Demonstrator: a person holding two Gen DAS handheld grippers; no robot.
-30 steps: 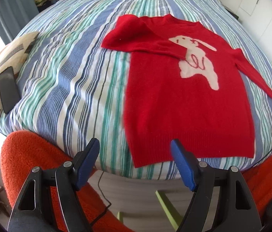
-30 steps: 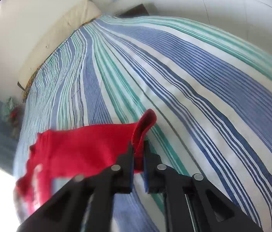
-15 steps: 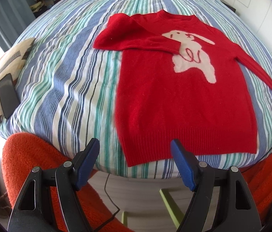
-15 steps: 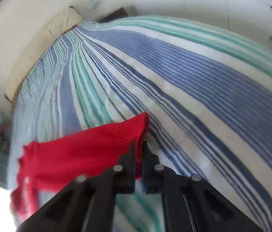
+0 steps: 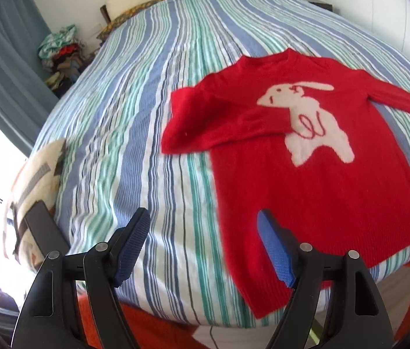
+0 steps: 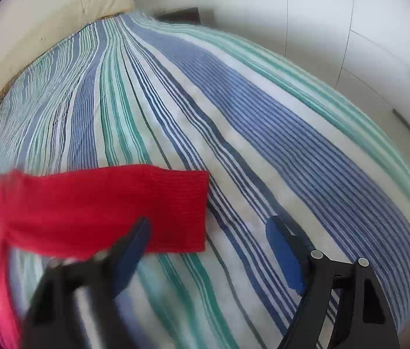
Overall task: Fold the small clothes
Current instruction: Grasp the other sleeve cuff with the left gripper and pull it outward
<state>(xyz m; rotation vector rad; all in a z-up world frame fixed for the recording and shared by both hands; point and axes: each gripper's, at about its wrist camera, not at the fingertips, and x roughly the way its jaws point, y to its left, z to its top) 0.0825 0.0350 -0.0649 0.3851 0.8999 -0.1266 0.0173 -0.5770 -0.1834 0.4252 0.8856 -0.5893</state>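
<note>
1. The red sweater [image 5: 315, 174] lies face up on the striped bed [image 5: 135, 122], filling the right half of the left wrist view, one sleeve already folded across the chest.
2. The right claw [image 6: 207, 250] is opening; the sleeve cuff [image 6: 175, 209] lies flat on the bed at centre left of its view, touched by neither pad.
3. The left claw [image 5: 203, 247] is wide and empty above the hem.
4. Judgement: regrip that cuff squarely, then lay the sleeve straight across the chest without wrinkling.
</note>
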